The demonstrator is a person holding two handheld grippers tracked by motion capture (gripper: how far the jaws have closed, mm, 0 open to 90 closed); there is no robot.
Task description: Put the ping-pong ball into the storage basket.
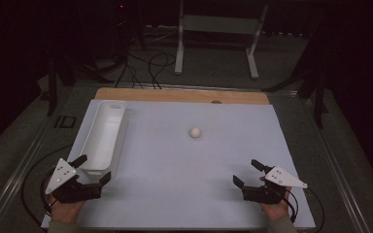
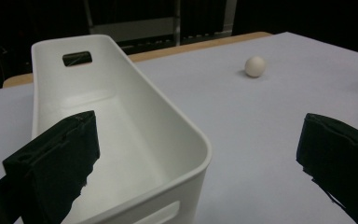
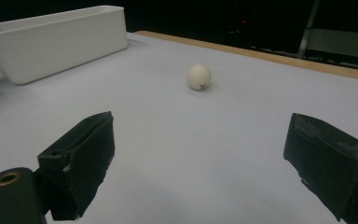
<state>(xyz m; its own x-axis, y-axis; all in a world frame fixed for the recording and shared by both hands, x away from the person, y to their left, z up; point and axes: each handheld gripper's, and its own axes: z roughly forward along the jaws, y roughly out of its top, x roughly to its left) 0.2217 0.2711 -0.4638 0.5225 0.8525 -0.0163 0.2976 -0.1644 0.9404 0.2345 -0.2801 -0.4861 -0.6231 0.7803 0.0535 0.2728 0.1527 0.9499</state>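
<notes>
My left hand-held gripper (image 1: 94, 169) is spread, straddling the bin's (image 1: 108, 127) near end; its long axis runs ahead. My right hand-held gripper (image 1: 248, 173) is spread, ball (image 1: 195, 132) well ahead.

The bin (image 1: 103, 136) is lying along the left edge of the tabletop (image 1: 184, 194). The ball (image 1: 195, 132) is sitting near the middle, well apart from the bin, closer to the far edge.
</notes>
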